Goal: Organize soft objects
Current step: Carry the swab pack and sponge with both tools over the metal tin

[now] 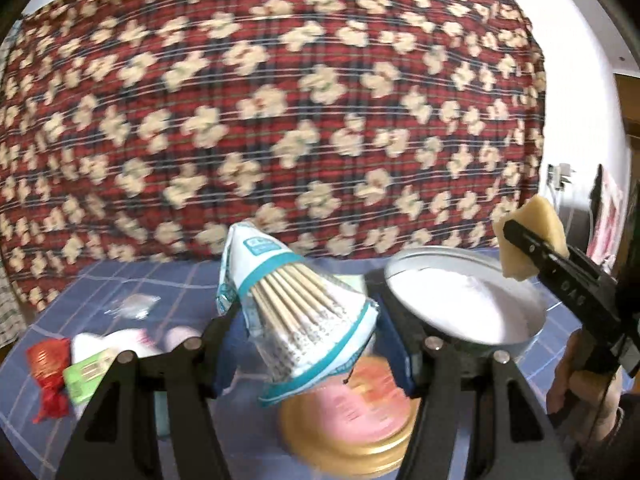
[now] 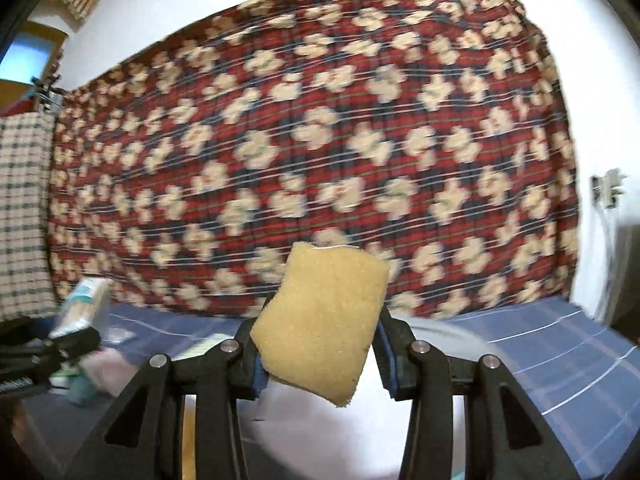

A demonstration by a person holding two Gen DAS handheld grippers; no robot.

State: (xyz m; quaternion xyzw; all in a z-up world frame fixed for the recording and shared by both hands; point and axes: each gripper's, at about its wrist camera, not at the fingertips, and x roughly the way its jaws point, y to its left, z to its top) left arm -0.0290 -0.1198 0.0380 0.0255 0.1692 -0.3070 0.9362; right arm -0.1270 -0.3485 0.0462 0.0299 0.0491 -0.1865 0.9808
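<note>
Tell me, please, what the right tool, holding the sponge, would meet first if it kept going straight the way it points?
Probably the red flowered cloth hanging behind the table: the right tool, clamped on the sponge, points nearly level at it. Nothing nearer shows, though depth is unclear.

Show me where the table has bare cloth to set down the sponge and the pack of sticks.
Bare blue checked cloth lies right of the white basin, out to the table edge. A smaller patch sits along the back by the floral hanging, bordered by a clear packet. The near left is crowded: red wrapper, green packet, round gold-rimmed lid.
</note>
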